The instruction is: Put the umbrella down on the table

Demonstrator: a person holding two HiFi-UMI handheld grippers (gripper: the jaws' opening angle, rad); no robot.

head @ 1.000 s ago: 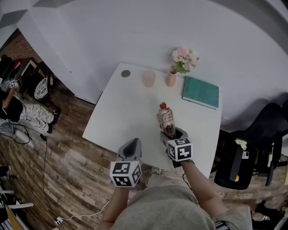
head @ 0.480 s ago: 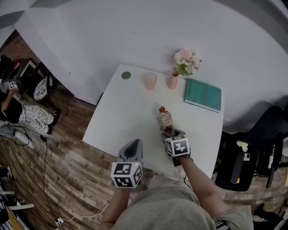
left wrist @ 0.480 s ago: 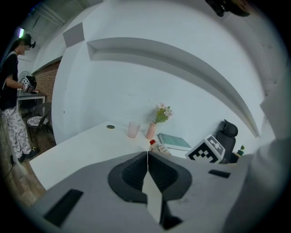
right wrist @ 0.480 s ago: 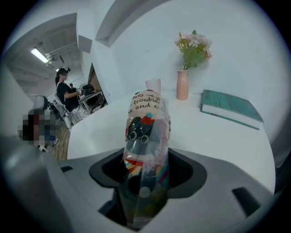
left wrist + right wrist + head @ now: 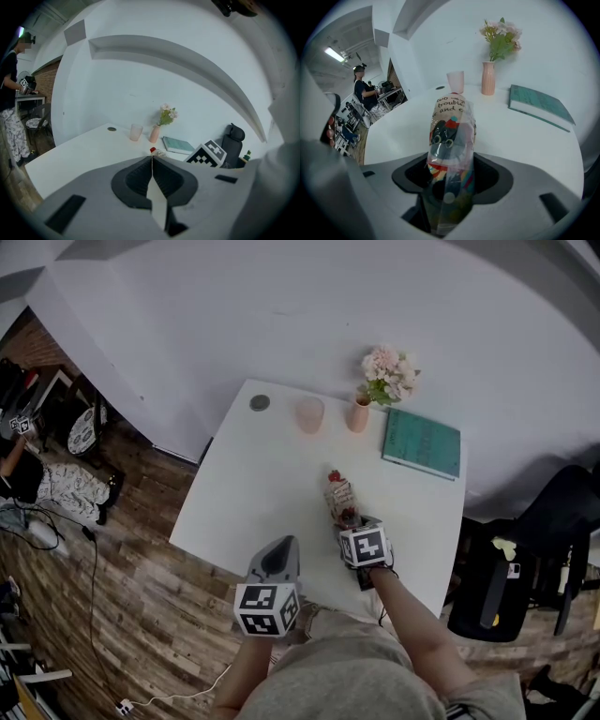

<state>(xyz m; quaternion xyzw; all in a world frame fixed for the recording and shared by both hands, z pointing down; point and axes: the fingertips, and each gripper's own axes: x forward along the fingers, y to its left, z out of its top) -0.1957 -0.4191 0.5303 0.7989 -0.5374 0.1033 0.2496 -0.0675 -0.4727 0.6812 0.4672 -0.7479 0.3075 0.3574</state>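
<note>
**Holding the umbrella over the table: set-down not yet made**

- The folded umbrella (image 5: 452, 136), in a clear printed sleeve, is seen clamped at its near end between the jaws of the right gripper (image 5: 349, 519). The pads are pressed on both sides of it. Most of its length sticks out ahead of the jaws.
- In the head view the umbrella is held above the near-right part of the white table (image 5: 248, 484). It is slanted forward and down, with its red-capped far end aimed toward the back edge. Whether that far end touches the tabletop cannot be told from any view.
- The left gripper (image 5: 279, 551) is held at the near table edge, well apart from the umbrella. Its jaws are closed together with nothing between them.
- Along the back edge a cup (image 5: 309, 414), a vase (image 5: 357, 412) of flowers and a book (image 5: 421, 440) are noted. All three are well apart from the umbrella, and bare tabletop lies between them and it.

Step in hand, as judged: the carry is nearly done and the umbrella is poised for placing, but it has not been released.

Next move, as judged:
- The umbrella should be brought flat onto the bare patch directly under it.
- The right jaws should be opened only once its weight is taken by the table.
- The gripper should then be drawn straight back, so that the slippery sleeve is not dragged or the rounded body set rolling.
- No part for the left gripper is foreseen.
</note>
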